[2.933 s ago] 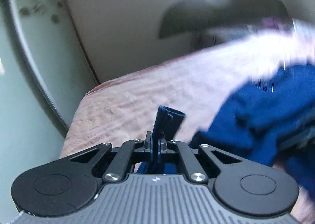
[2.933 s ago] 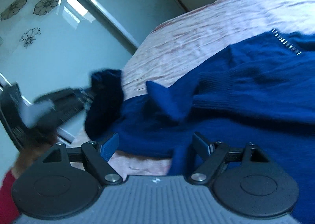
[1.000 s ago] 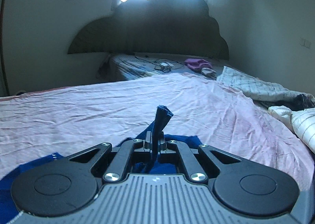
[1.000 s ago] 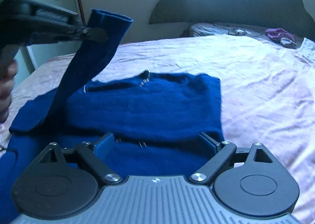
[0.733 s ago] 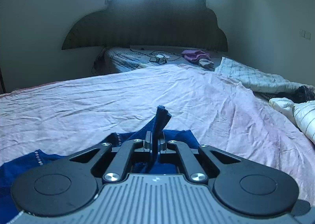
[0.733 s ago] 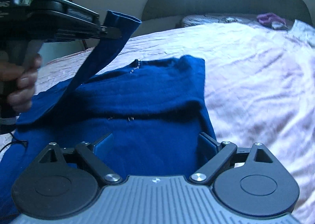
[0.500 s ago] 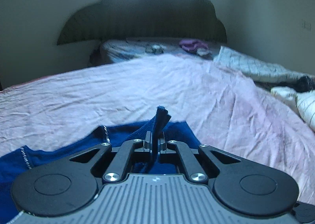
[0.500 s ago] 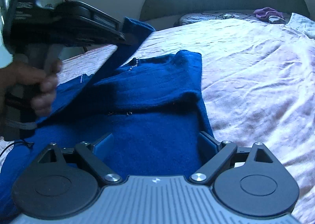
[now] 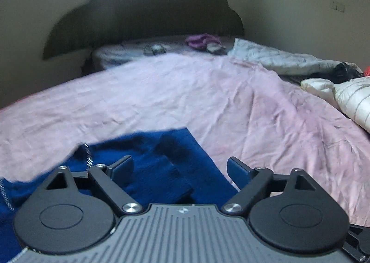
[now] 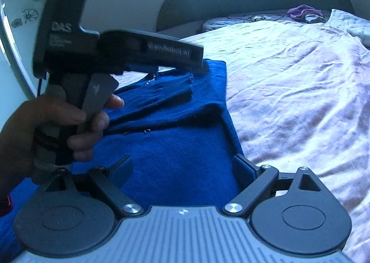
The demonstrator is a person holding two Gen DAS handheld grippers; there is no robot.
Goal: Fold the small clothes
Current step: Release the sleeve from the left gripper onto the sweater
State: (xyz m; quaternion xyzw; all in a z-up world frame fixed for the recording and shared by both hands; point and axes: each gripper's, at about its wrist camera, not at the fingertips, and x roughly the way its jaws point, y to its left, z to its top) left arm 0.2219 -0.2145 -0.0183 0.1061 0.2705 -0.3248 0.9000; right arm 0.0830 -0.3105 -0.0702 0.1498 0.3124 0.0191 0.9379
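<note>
Your left gripper (image 9: 179, 167) is opening wide above the blue sweater (image 10: 175, 147), whose sleeve (image 9: 166, 172) lies loose between the jaws, lower centre; your right gripper (image 10: 182, 170) gapes empty over it on the pink bedsheet (image 10: 300, 91).

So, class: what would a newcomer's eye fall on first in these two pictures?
The blue sweater lying on the pink bedsheet, one sleeve folded across its chest. Over it, the left claw is opening with nothing pinched, gripped by a hand. A dark scalloped headboard stands behind.
</note>
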